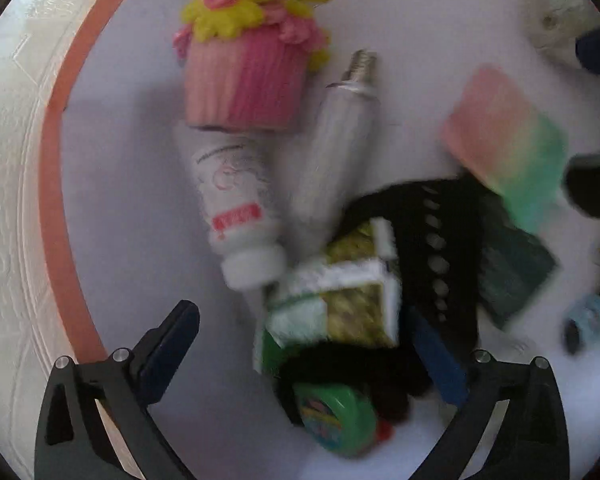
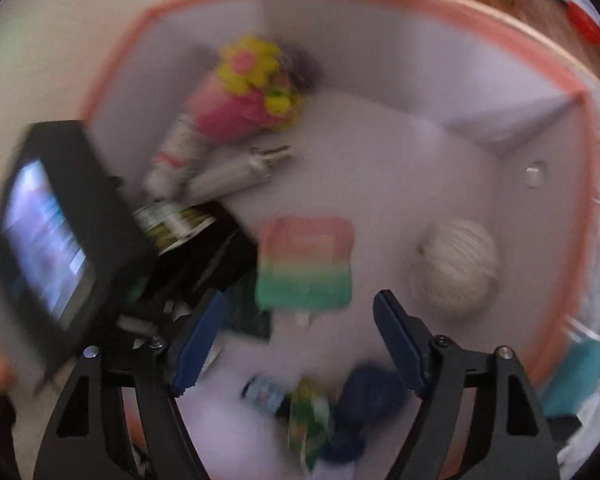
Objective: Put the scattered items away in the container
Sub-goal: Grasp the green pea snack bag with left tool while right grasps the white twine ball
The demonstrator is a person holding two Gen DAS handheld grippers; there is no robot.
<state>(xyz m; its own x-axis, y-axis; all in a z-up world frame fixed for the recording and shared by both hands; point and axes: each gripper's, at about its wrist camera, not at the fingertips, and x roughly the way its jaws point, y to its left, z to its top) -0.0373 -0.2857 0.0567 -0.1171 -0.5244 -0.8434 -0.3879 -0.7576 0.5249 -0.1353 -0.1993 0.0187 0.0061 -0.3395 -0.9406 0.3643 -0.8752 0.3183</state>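
The container (image 1: 56,184), white inside with an orange-pink rim, is already holding most of the scattered items. A pink cupcake toy (image 1: 248,60) with yellow frosting is lying near the far wall, touching a white bottle (image 1: 236,200) with a red label; a silver tube (image 1: 336,140) is lying just beside the bottle. Nearer, a green-and-white box (image 1: 340,304) is resting against a black perforated strap (image 1: 432,240), with a round green toy (image 1: 332,412) just below them. A pink-to-green pad (image 1: 508,144) is sitting tilted to the right, over a dark green book-like thing (image 1: 516,276), and a white ball of yarn (image 1: 556,16) is lying well apart near the far corner.

The left hand-held gripper (image 1: 312,344) is pointing steeply down over the box and strap, its jaws standing wide apart with nothing pressed between them. The right hand-held gripper (image 2: 296,340) is also tilting down into the container, jaws apart, with the pad just ahead of its fingertips and untouched. Everything is blurring with motion. In the right wrist view the left device's black body and screen (image 2: 48,236) are crowding the left side.
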